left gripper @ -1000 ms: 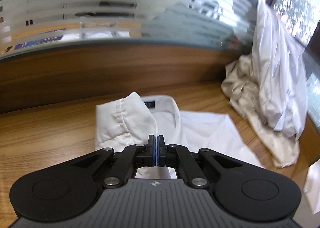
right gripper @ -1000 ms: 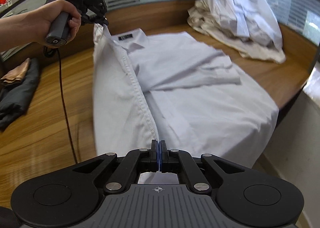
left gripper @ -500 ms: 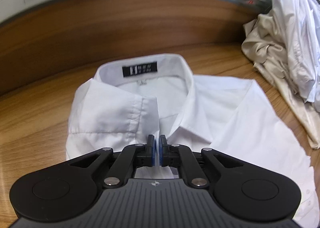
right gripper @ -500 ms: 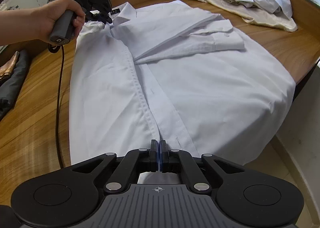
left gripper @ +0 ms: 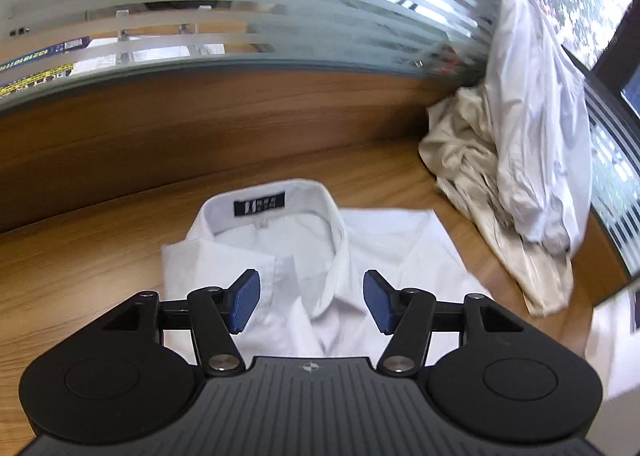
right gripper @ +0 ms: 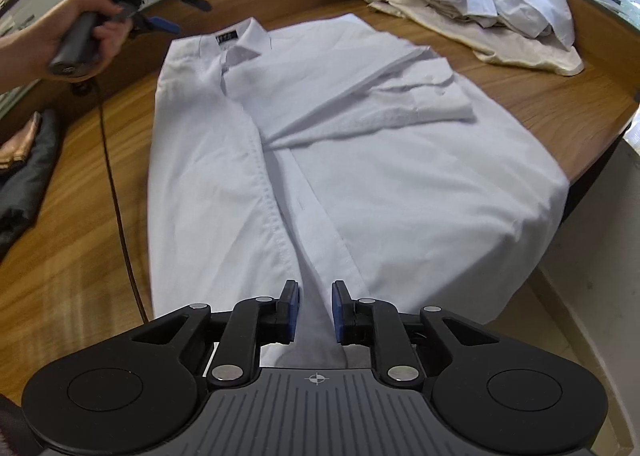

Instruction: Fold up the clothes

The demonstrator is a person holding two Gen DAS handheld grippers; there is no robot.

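A white shirt (right gripper: 360,176) lies face up on the wooden table (right gripper: 80,256), collar (left gripper: 280,216) at the far end. One sleeve (right gripper: 420,104) is folded across its chest, and its hem end hangs over the table's rounded edge. My left gripper (left gripper: 311,304) hovers just above the collar, its jaws opening, nothing between the blue pads (left gripper: 244,304). The right wrist view shows this gripper (right gripper: 182,12) raised left of the collar in a hand (right gripper: 92,32). My right gripper (right gripper: 315,312) is at the hem, jaws opening. The front placket lies loose under the gap, and the pads do not press it.
A heap of white and beige clothes (left gripper: 516,184) fills the far right corner against the striped glass partition (left gripper: 240,16). A dark garment (right gripper: 24,184) lies at the table's left. A black cable (right gripper: 116,196) runs over the wood beside the shirt.
The shirt's left front panel, held up by both shut grippers, was laid flat over the body. Both grippers then opened and let it go, and the left one drew back from the collar.
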